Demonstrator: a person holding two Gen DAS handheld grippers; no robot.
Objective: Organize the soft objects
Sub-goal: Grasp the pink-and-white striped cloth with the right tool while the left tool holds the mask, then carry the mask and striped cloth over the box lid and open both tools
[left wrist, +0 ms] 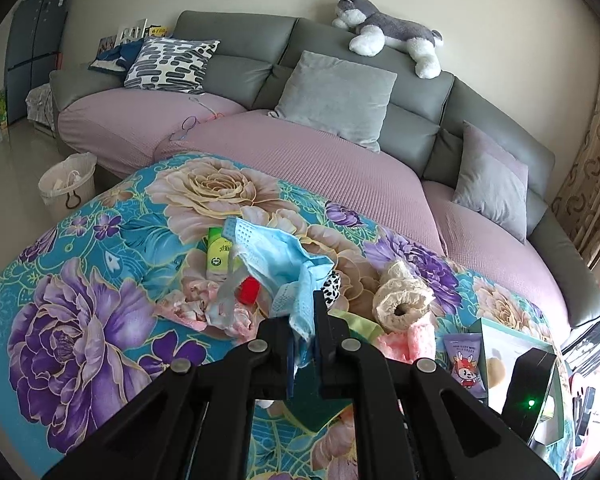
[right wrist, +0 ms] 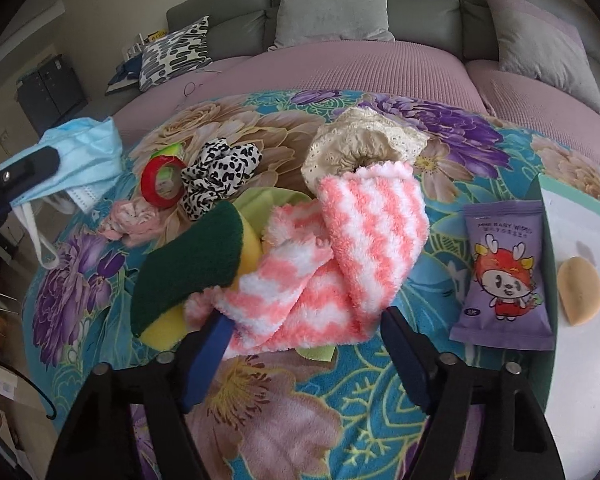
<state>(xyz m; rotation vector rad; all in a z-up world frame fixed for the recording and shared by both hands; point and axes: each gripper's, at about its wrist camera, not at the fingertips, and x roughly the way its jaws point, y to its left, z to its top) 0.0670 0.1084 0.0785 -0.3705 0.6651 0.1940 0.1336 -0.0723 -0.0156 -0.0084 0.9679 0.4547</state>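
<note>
My left claw point(left wrist: 302, 344) is pinched narrow on the blue face mask point(left wrist: 278, 256), which hangs crumpled above the middle of the floral blanket point(left wrist: 80, 320), its ear loops trailing; my right claw point(right wrist: 304, 340) stands wide, its fingers either side of the near end of the pink-and-white fuzzy socks point(right wrist: 332, 256), touching nothing that I can tell.

As I judge it, the mask goes to the teal-rimmed box point(right wrist: 544, 216) at the blanket's right edge; I should lift high enough that the loops clear the red tape roll point(right wrist: 162, 184) and the scrunchie, then open only once it is over the box floor; the right claw should close low on both sock layers so neither slips free.

Counted: one mask; two socks, I think, though they overlap; one leopard scrunchie point(right wrist: 220, 172); one cream lace piece point(right wrist: 360, 140); one green-and-yellow sponge point(right wrist: 192, 268); one pink crumpled cloth point(right wrist: 132, 220); one purple wipes packet point(right wrist: 504, 272); one beige pad point(right wrist: 580, 292) already in the box.
</note>
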